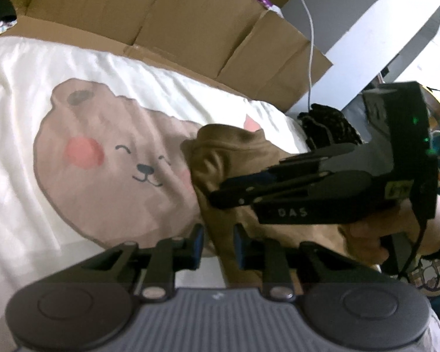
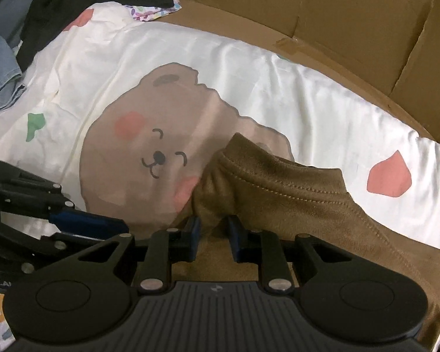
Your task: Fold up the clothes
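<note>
Your two grippers met at a brown garment (image 1: 234, 152) on a bear-print sheet (image 1: 73, 94).
Left view: your left gripper (image 1: 218, 243) pinched its edge. Right view: your right gripper (image 2: 213, 234) pinched its bunched hem.

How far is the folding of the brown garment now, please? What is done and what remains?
Done: little. The brown garment lies bunched on the bear sheet, with no neat fold visible.

In hand: the right claw has a bunch of the brown cloth between its fingers; the left claw sits at the cloth's edge, grip unclear.

Left: probably spreading and folding it, then the dark clothes pile.
</note>
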Available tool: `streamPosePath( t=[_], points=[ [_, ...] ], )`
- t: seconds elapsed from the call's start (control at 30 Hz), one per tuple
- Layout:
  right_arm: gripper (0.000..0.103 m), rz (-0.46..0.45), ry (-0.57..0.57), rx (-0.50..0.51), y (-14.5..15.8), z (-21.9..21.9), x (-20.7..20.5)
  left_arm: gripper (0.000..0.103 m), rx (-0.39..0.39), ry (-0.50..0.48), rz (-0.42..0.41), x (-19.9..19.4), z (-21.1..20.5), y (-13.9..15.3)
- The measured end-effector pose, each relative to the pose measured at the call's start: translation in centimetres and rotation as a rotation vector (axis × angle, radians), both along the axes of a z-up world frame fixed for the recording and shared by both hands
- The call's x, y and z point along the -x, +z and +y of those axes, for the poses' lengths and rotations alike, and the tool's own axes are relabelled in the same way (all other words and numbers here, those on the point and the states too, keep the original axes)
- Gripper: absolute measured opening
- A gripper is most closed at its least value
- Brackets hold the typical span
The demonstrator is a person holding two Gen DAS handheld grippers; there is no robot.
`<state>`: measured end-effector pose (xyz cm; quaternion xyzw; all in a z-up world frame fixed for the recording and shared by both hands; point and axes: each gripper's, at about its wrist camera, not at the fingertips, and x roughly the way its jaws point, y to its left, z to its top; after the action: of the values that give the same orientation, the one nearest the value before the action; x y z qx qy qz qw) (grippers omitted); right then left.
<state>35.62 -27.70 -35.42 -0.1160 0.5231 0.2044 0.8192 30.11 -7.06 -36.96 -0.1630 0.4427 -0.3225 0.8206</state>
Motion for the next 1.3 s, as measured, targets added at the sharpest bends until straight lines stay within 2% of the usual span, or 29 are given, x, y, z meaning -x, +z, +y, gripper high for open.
streamPosePath(
  t=[0.23,0.43,0.6,0.7,0.83,0.97,1.0,1.1,1.23,1.3],
  points=[
    [0.027,-0.080,0.007,-0.017,2.4,0.3,-0.3,0.023,0.012,-0.002,-0.014,0.1,0.0,0.2],
    [0.027,-0.090,-0.031,-0.006,1.8,0.3,-2.0,0.023,0.009,-0.009,-0.001,0.3,-0.1,-0.1],
    [0.026,-0.034,-0.091,-0.005,-0.4,-0.2,-3.7,0.023,0.004,-0.016,0.005,0.3,-0.3,-0.3],
    [0.027,-0.037,-0.074,0.013,-0.6,0.0,-3.5,0.023,0.000,-0.015,0.010,0.3,-0.3,-0.4],
    [0.027,-0.024,-0.062,0.021,1.4,0.4,-3.1,0.023,0.005,-0.013,0.008,0.2,-0.3,-0.3],
    [0.027,-0.090,-0.008,0.008,3.6,1.3,-2.3,0.023,0.007,-0.012,0.012,0.2,-0.4,-0.3],
    [0.026,-0.096,-0.005,0.006,3.6,1.5,-2.4,0.023,0.006,-0.013,0.013,0.2,-0.4,-0.4],
    [0.014,-0.101,-0.008,0.026,2.8,2.0,-3.0,0.023,0.006,-0.013,0.011,0.2,-0.4,-0.3],
    [0.008,-0.100,-0.019,0.043,1.6,2.1,-3.6,0.023,0.018,0.000,0.015,0.2,-0.1,-0.2],
    [0.007,-0.096,-0.023,0.035,1.1,1.9,-3.9,0.023,0.025,0.002,0.021,0.2,0.0,-0.2]
  ],
)
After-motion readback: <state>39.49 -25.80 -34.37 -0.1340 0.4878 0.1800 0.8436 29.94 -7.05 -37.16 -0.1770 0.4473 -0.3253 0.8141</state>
